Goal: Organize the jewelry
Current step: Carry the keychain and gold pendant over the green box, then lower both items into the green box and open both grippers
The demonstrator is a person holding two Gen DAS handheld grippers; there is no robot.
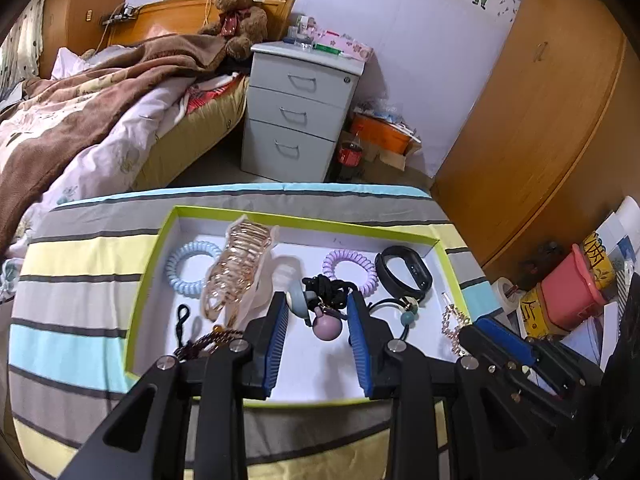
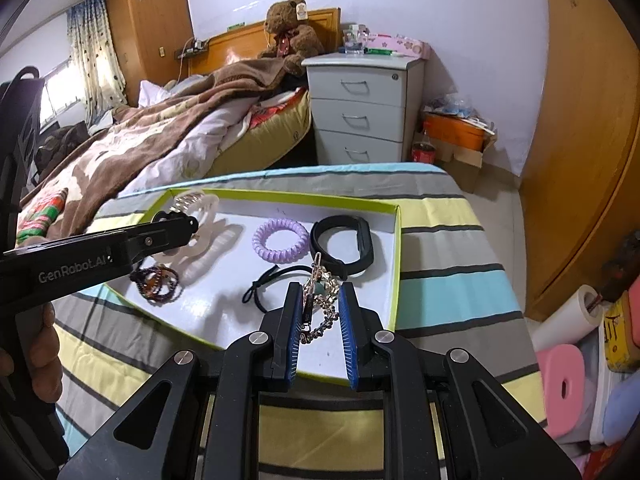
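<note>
A green-rimmed white tray (image 1: 172,220) (image 2: 394,240) lies on a striped cloth. It holds a blue coil tie (image 1: 192,268), a gold hair claw (image 1: 240,268), a purple coil tie (image 1: 350,270) (image 2: 280,240), a black wristband (image 1: 404,272) (image 2: 342,246), a dark bead bracelet (image 2: 158,282) and a black elastic (image 2: 272,284). My left gripper (image 1: 318,318) is open around a black cord with a pink ball (image 1: 326,326). My right gripper (image 2: 320,308) is open around a gold chain bracelet (image 2: 320,304), which also shows in the left wrist view (image 1: 454,322).
The striped cloth (image 1: 80,320) covers the table. Behind it are a bed (image 1: 80,112), a grey drawer unit (image 1: 296,120) and a wooden wardrobe (image 1: 540,128). Pink tubs and tape rolls (image 2: 568,384) crowd the right side. The left gripper's body (image 2: 80,256) crosses the right wrist view.
</note>
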